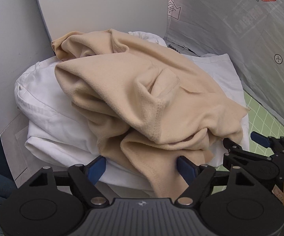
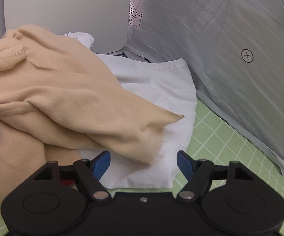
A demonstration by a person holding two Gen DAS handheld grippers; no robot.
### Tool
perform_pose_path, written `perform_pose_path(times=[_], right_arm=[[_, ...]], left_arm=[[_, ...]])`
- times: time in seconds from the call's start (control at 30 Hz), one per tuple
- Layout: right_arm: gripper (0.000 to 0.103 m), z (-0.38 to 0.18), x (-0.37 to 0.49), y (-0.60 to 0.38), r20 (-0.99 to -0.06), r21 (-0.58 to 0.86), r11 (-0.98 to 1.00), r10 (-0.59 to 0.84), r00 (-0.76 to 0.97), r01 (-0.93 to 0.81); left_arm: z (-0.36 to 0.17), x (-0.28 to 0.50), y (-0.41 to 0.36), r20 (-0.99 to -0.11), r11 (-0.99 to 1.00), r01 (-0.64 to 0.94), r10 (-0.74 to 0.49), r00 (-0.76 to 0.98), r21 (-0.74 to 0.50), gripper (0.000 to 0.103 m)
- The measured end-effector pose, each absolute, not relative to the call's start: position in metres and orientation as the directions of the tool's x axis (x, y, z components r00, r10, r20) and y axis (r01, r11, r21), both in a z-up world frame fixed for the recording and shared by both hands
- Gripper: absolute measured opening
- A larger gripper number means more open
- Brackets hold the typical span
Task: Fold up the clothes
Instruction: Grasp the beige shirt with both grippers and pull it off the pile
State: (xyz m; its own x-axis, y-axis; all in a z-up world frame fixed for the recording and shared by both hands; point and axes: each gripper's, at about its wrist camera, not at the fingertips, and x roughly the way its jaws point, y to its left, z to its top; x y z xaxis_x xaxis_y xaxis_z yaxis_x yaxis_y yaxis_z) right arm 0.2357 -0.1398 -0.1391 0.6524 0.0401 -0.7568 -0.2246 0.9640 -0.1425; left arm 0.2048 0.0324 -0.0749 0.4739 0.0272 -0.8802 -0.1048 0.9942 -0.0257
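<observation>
Lying crumpled in a heap, the beige fleece garment (image 1: 142,98) sits on top of white clothes (image 1: 49,118), and the whole pile is pushed into the corner formed by a grey panel (image 1: 102,5) and a printed grey sheet (image 1: 240,39) with a carrot motif. That corner placement keeps the unsorted laundry out of the way and leaves the green checked desk (image 2: 220,141) free in front, which looks like the intended folding area.

Both tools come at the near edge of the heap, probably because that is where loose hems hang within reach. The left tool (image 1: 142,167) is released, its blue pads standing apart on either side of a dangling flap of the beige fleece, with the cloth between them but not yet pinched. The right tool (image 2: 144,163) is likewise released; its pads straddle the lower end of a beige fold and the white fabric beneath, pressing on neither.

Judging by this, the step in hand is taking hold of the top garment at two points so it can be lifted clear and spread flat. Folding itself has not begun.
</observation>
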Motion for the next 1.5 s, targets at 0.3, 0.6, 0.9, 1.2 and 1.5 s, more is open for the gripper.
perform_pose_path(times=[0.3, 0.6, 0.9, 1.2, 1.5], right_arm=[[0.006, -0.132, 0.212, -0.159, -0.652, -0.099, 0.982, 0.057, 0.756, -0.159], [0.005, -0.094, 0.133, -0.213, -0.553, -0.087, 0.996, -0.047, 0.832, -0.001], [0.005, -0.088, 0.017, -0.321, -0.592, -0.088, 0.967, -0.243, 0.769, 0.238], [0.005, -0.115, -0.136, -0.462, -0.672, -0.105, 0.871, -0.418, 0.611, 0.481], [0.022, -0.14, -0.219, -0.526, -0.732, -0.042, 0.796, -0.436, 0.523, 0.604]], left_arm=[[-0.061, 0.191, 0.019, -0.853, 0.993, -0.117, 0.063, 0.519, 0.002, 0.047], [-0.035, 0.129, 0.004, -0.818, 0.997, -0.068, 0.012, 0.576, -0.033, 0.017], [-0.061, 0.04, -0.06, -0.855, 0.995, 0.047, -0.099, 0.509, -0.087, 0.014], [-0.091, -0.062, -0.16, -0.899, 0.965, 0.236, -0.2, 0.39, -0.113, 0.005], [-0.1, -0.099, -0.214, -0.915, 0.923, 0.378, -0.214, 0.341, -0.075, 0.009]])
